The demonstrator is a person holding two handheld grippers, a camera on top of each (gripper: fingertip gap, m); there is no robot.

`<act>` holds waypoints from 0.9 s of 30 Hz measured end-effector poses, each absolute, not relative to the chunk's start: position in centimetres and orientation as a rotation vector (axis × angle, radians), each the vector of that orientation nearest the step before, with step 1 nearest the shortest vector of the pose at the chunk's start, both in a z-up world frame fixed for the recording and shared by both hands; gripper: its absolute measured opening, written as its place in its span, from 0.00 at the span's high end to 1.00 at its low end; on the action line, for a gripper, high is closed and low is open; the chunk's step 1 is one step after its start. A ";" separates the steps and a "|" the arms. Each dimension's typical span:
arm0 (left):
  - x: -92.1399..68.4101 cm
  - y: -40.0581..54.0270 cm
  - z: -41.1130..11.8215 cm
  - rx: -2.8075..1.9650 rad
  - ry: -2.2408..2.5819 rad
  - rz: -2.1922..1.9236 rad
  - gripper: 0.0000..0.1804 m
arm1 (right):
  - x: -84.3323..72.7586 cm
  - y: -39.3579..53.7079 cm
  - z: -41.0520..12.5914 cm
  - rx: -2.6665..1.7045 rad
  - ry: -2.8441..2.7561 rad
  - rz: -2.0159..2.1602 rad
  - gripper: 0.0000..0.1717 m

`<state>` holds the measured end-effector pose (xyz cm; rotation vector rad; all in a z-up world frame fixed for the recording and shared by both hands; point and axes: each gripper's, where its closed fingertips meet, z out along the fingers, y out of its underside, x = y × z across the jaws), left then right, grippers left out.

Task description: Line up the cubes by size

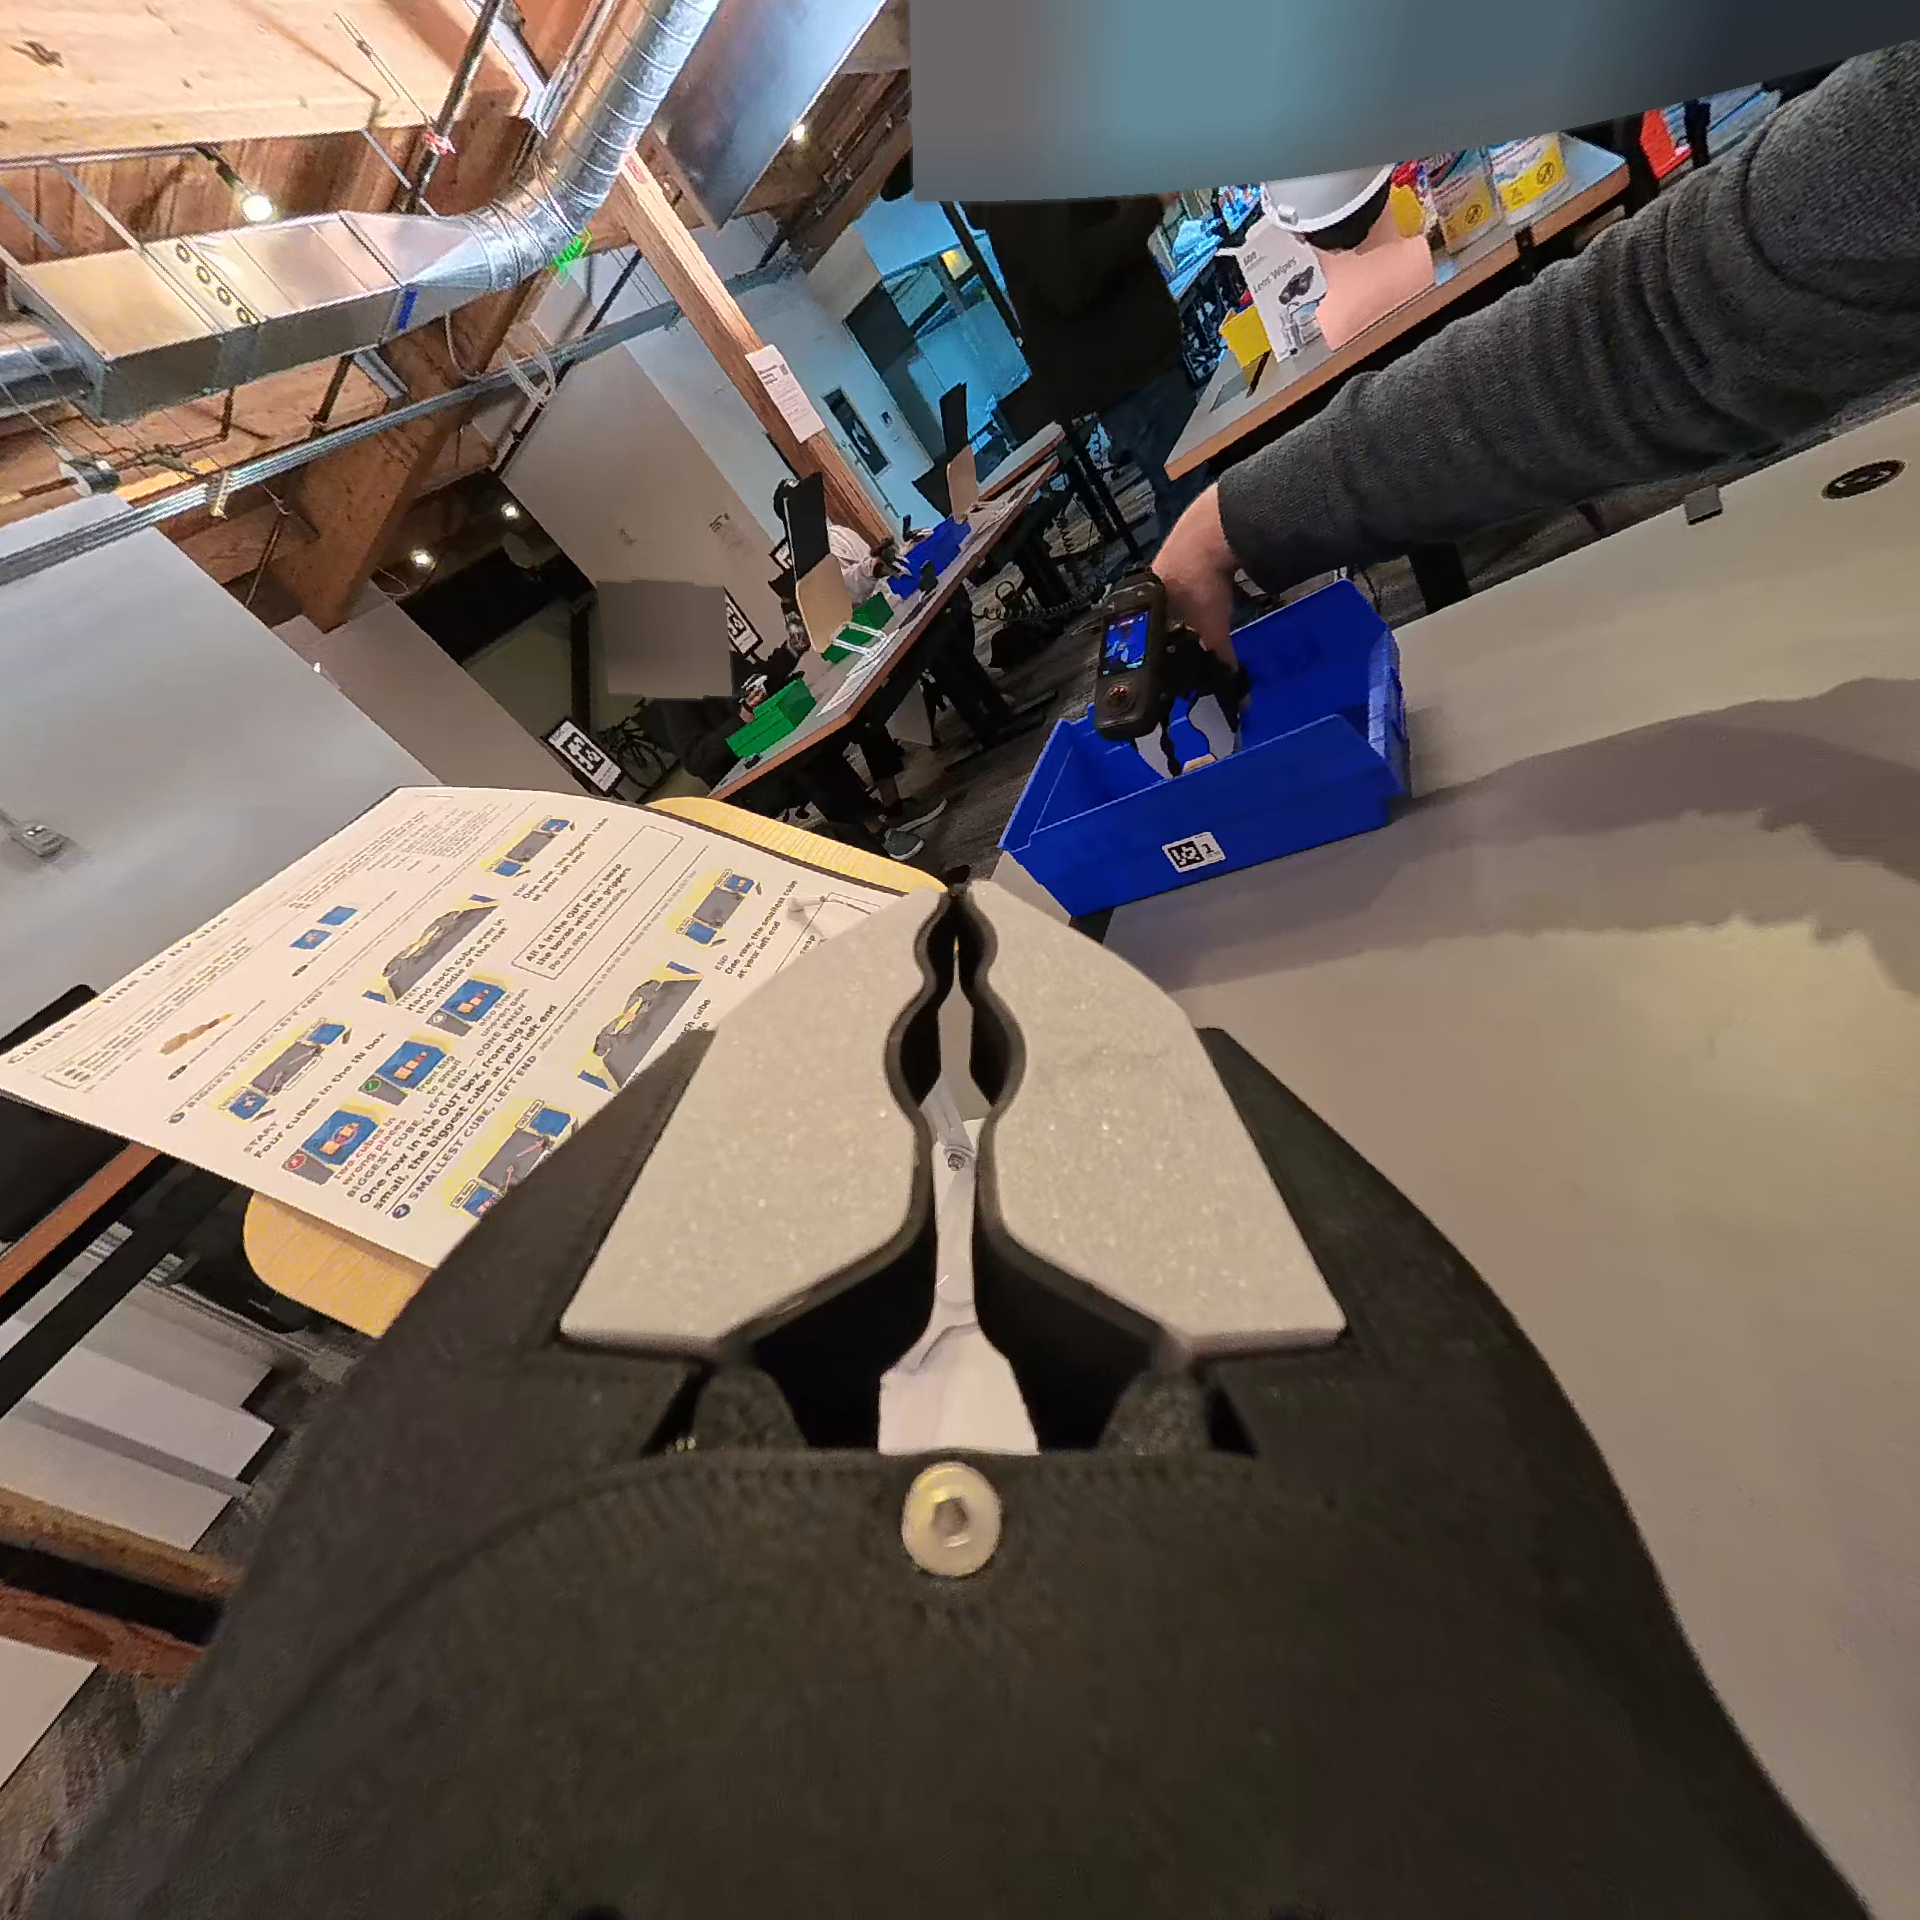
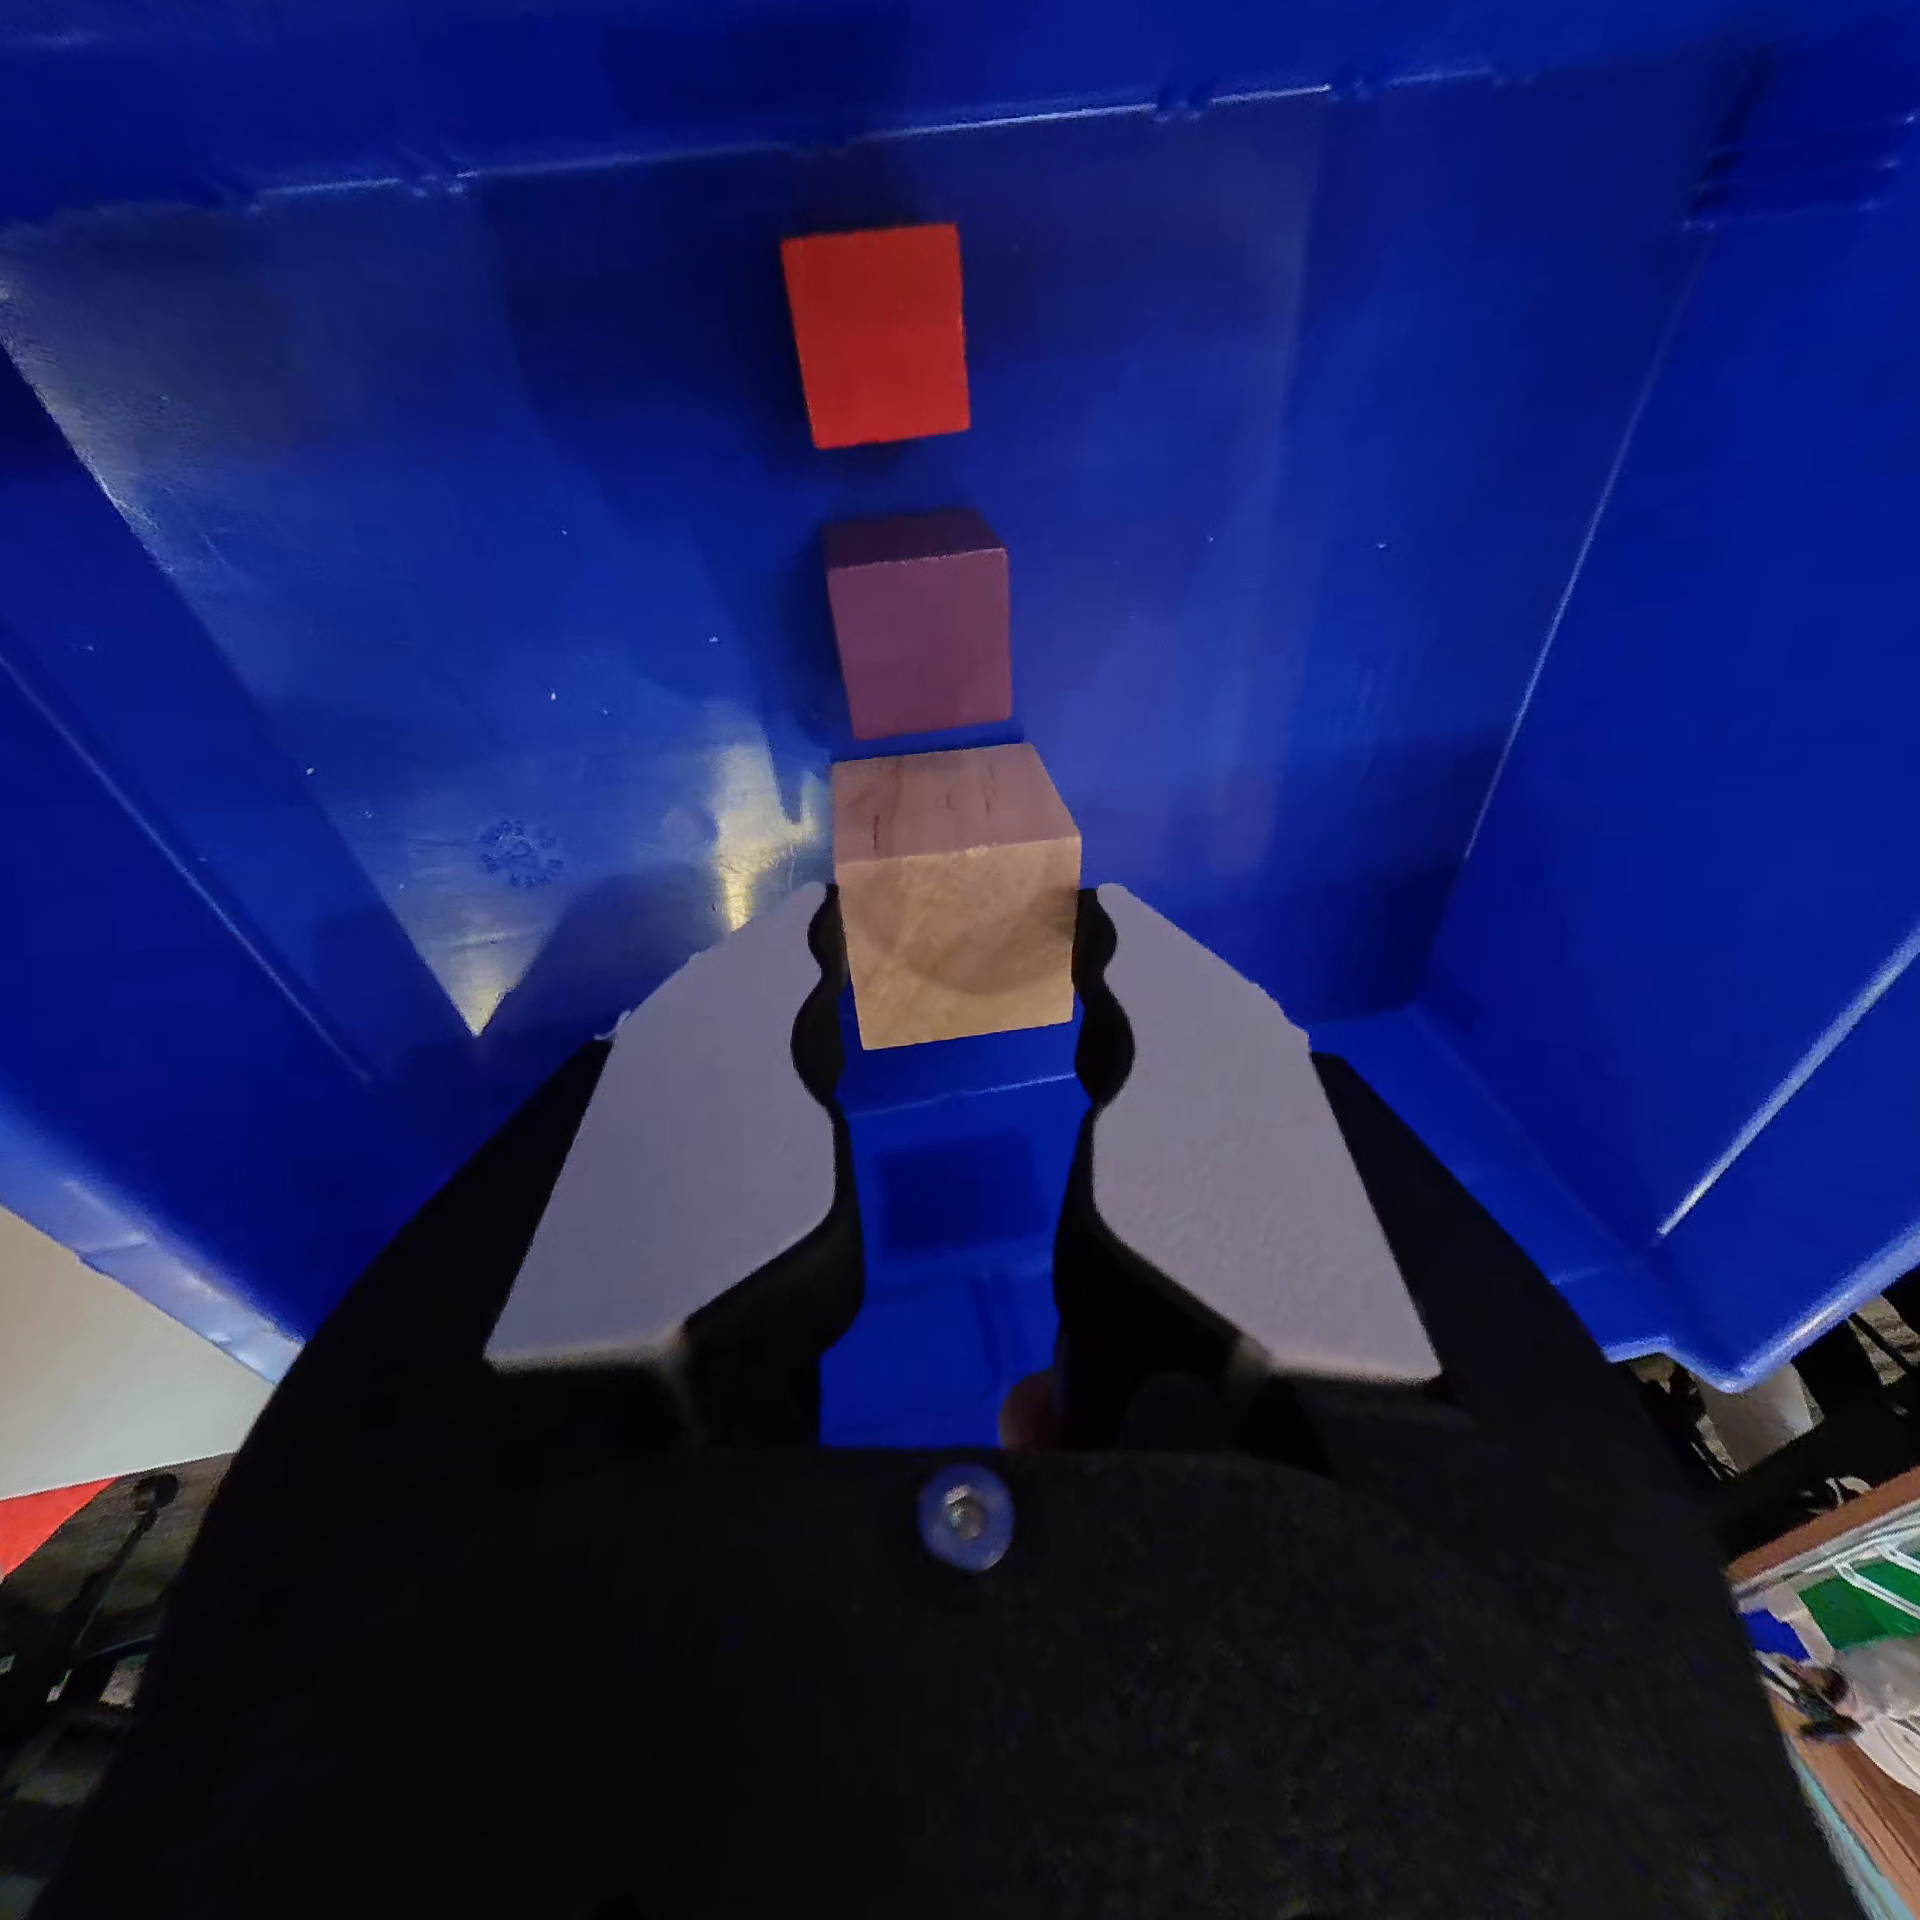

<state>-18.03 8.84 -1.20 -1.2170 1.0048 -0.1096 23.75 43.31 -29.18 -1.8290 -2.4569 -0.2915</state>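
In the right wrist view my right gripper (image 2: 956,920) is inside a blue bin (image 2: 1558,623). Its two pads press on the sides of a plain wooden cube (image 2: 951,821), low over the bin floor. Beyond it, a purple cube (image 2: 920,644) and then a red cube (image 2: 876,338) stand on the floor in one straight row. In the left wrist view my left gripper (image 1: 956,904) is shut with nothing between its pads, raised over the near table edge. That view also shows the right gripper (image 1: 1184,727) reaching down into the blue bin (image 1: 1195,821).
A grey table (image 1: 1558,1143) stretches to the right of my left gripper. A printed instruction sheet (image 1: 416,997) on a wooden board stands at the left. A person's grey sleeve (image 1: 1558,395) reaches over the table to the bin. Tip to tip, the grippers are about 60 cm apart.
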 end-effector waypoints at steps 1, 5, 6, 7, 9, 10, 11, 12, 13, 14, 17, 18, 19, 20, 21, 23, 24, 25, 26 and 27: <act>-18.0 8.9 -1.2 -1.218 1.006 -0.110 1.00 | 23.7 43.2 -29.2 -1.834 -2.458 -0.284 0.76; -17.9 9.0 -1.4 -1.222 1.010 -0.116 1.00 | 23.7 43.2 -29.2 -1.832 -2.469 -0.288 0.76; -17.9 9.0 -1.5 -1.223 1.011 -0.117 1.00 | 23.7 43.2 -29.2 -1.834 -2.471 -0.291 0.76; -17.9 9.1 -1.5 -1.224 1.012 -0.117 1.00 | 23.8 43.2 -29.2 -1.837 -2.470 -0.291 0.75; -17.9 9.1 -1.5 -1.225 1.013 -0.117 1.00 | 24.0 43.1 -29.2 -1.864 -2.467 -0.291 0.73; -17.9 9.1 -1.5 -1.225 1.013 -0.118 1.00 | 24.0 43.1 -29.2 -1.866 -2.462 -0.289 0.72; -17.9 9.0 -1.5 -1.224 1.012 -0.116 1.00 | 23.9 43.0 -29.0 -1.865 -2.450 -0.282 0.72; -18.0 9.0 -1.5 -1.225 1.011 -0.114 1.00 | 23.9 43.1 -28.6 -1.868 -2.431 -0.293 0.71; -18.0 9.0 -1.4 -1.224 1.011 -0.113 1.00 | 24.0 43.1 -27.9 -1.866 -2.409 -0.317 0.71; -18.0 8.9 -1.4 -1.223 1.011 -0.111 1.00 | 23.8 43.2 -26.9 -1.844 -2.380 -0.336 0.72; -18.1 8.8 -1.2 -1.225 1.008 -0.107 1.00 | 21.5 42.1 -22.3 -1.739 -2.226 -0.328 0.77; -18.1 8.8 -1.2 -1.225 1.010 -0.104 1.00 | 20.7 41.5 -20.5 -1.694 -2.174 -0.348 0.77; -18.1 8.8 -1.2 -1.224 1.010 -0.102 1.00 | 19.8 40.9 -18.5 -1.641 -2.112 -0.380 0.78; -18.1 8.8 -1.1 -1.223 1.008 -0.098 1.00 | 18.8 40.1 -16.5 -1.593 -2.045 -0.401 0.78; -18.0 8.8 -1.0 -1.224 1.007 -0.093 1.00 | 17.6 39.0 -14.6 -1.549 -1.980 -0.409 0.78; -17.6 8.8 -1.1 -1.227 1.017 -0.079 1.00 | 14.4 35.9 -11.1 -1.435 -1.864 -0.355 0.82; -17.5 8.7 -1.1 -1.227 1.023 -0.072 1.00 | 12.6 34.0 -9.7 -1.378 -1.823 -0.301 0.83; -17.3 8.7 -1.1 -1.228 1.029 -0.065 1.00 | 10.6 31.9 -8.6 -1.315 -1.794 -0.245 0.84; -17.2 8.6 -1.1 -1.229 1.033 -0.053 1.00 | 8.7 29.8 -7.8 -1.246 -1.774 -0.192 0.85; -17.2 8.5 -1.0 -1.229 1.034 -0.041 1.00 | 6.7 27.8 -7.1 -1.181 -1.762 -0.139 0.88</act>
